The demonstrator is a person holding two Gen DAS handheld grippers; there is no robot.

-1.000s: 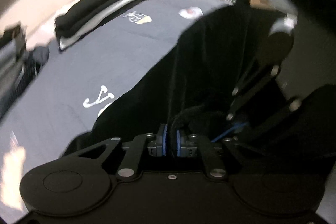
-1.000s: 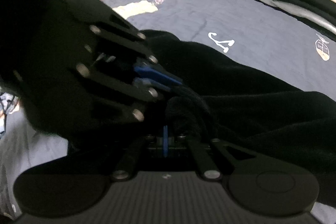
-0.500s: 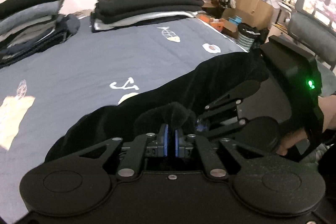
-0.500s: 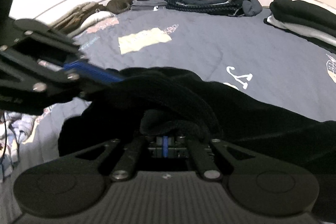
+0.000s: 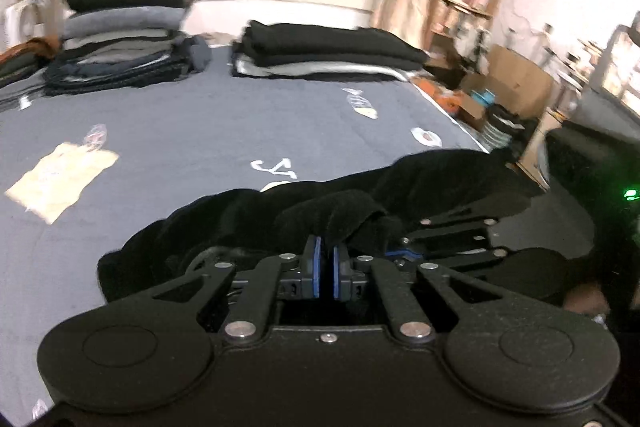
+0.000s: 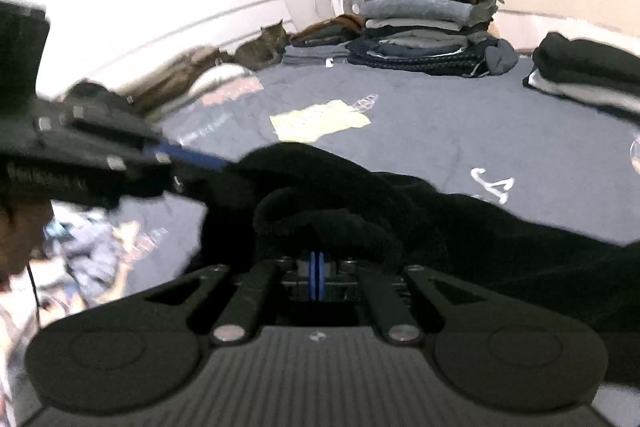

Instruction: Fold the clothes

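Jaws: your left gripper (image 5: 325,269) is closed down to a narrow slit, with a tuft of the black garment (image 5: 360,187) pinched between its blue pads (image 5: 317,263). Your right gripper (image 6: 317,269) is closed tighter, pads almost touching, a rolled edge of the same cloth bunched over its tips. The two grips sit close together on one edge.

Largest first: the bed (image 5: 200,131), grey-blue cover with small printed motifs, takes up most of both views. At its far side stand two stacks of folded clothes, a tall mixed stack (image 5: 120,27) and a lower black-and-grey stack (image 5: 320,55), a little apart. A cat (image 6: 260,47) lies by the wall. A pale patch (image 5: 60,179) shows on the cover.

The black garment lies crumpled on the near part of the bed, one end lifted into your grippers, the rest trailing toward your right.

Handling, as a judgement: thick, soft, napped fabric, limp, likely to sag and bunch; not fragile, not slippery. Hold it at edges or corners with the grips spread wide so it hangs flat. Which fold stage this is cannot be told.
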